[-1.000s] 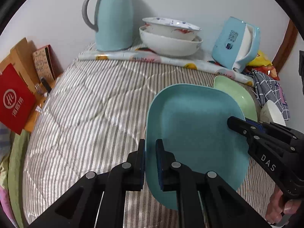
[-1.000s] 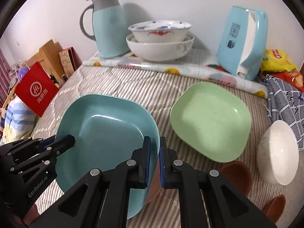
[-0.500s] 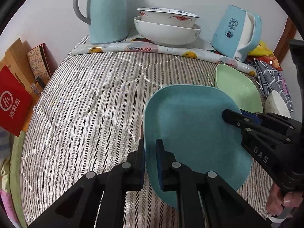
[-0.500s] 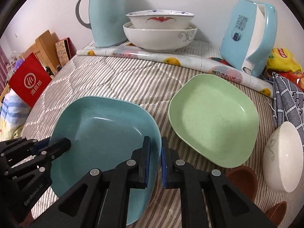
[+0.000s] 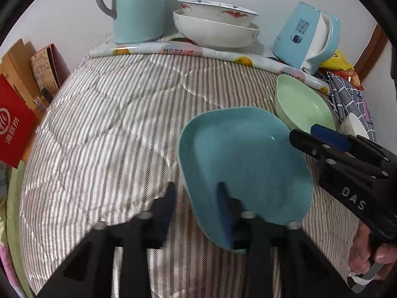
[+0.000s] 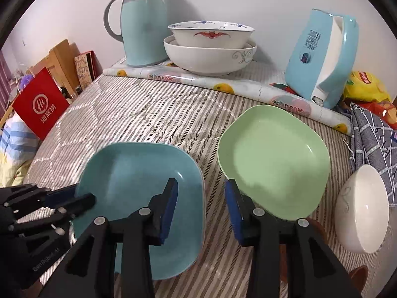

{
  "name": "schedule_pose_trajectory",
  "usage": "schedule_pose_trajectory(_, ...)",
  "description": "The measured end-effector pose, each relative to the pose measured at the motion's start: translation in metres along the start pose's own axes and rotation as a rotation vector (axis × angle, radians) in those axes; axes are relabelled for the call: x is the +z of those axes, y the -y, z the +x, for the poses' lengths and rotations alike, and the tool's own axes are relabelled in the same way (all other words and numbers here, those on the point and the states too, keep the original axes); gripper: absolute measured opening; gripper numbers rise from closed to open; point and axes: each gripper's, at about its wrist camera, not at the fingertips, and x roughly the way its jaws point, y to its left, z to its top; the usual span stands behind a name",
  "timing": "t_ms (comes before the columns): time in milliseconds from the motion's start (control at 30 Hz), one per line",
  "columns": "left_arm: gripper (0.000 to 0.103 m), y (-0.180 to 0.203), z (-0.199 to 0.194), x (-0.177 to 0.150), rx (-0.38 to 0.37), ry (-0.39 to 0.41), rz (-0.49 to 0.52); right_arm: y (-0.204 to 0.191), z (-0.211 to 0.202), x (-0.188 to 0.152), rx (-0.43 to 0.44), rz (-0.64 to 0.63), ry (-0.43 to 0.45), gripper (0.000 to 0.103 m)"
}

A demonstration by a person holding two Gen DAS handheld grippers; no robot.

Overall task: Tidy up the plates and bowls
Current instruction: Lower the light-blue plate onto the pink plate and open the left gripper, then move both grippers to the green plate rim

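A square blue plate (image 5: 243, 159) lies on the striped quilt (image 5: 119, 124), with a green plate (image 6: 273, 164) to its right. My left gripper (image 5: 197, 198) straddles the blue plate's (image 6: 139, 186) near-left rim. Its jaws are opening and the pads no longer press on the rim. My right gripper (image 6: 201, 198) straddles the right rim, also opening, with both pads clear of it. Each gripper shows in the other's view: the right gripper (image 5: 304, 131) and the left gripper (image 6: 83, 195). A small white bowl (image 6: 362, 211) lies tilted at the far right.
Two stacked white bowls (image 6: 211, 49) stand at the back between a blue thermos jug (image 6: 141, 24) and a blue kettle (image 6: 322, 54). Brown bowls (image 6: 320, 226) peek out under my right gripper. A red bag (image 6: 39, 104) and boxes line the left edge.
Both grippers were shut on the blue plate's rims; now both pairs of jaws stand apart. The plate has sunk and lies flatter on the quilt.
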Motion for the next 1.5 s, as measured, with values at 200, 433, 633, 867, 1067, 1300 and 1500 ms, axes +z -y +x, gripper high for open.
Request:
schedule_pose_trajectory(200, 0.055, 0.006, -0.023, 0.000, 0.038, 0.060, 0.010, 0.012, -0.023, -0.004, -0.008, 0.028, 0.029, 0.049)
schedule_pose_trajectory(433, 0.055, 0.020, -0.053, 0.017, 0.051, 0.147, 0.012, 0.046, -0.057, -0.005, -0.032, 0.122, 0.079, 0.065)
schedule_pose_trajectory(633, 0.056, 0.044, -0.067, 0.037, 0.061, 0.230, 0.010, 0.081, -0.087, -0.005, -0.092, 0.186, 0.117, 0.066)
schedule_pose_trajectory(867, 0.056, 0.077, -0.061, 0.063, 0.098, 0.259, 0.022, 0.114, -0.098, -0.001, -0.105, 0.194, 0.116, 0.076)
schedule_pose_trajectory(1067, 0.056, 0.102, -0.039, 0.078, 0.059, 0.178, 0.078, 0.131, -0.087, 0.006, -0.081, 0.181, 0.101, 0.076)
schedule_pose_trajectory(1300, 0.056, 0.114, -0.011, 0.094, 0.063, 0.138, 0.092, 0.144, -0.063, 0.021, -0.072, 0.167, 0.083, 0.072)
schedule_pose_trajectory(1500, 0.056, 0.117, 0.017, 0.112, 0.055, 0.104, 0.090, 0.156, -0.030, 0.034, -0.063, 0.175, 0.030, 0.060)
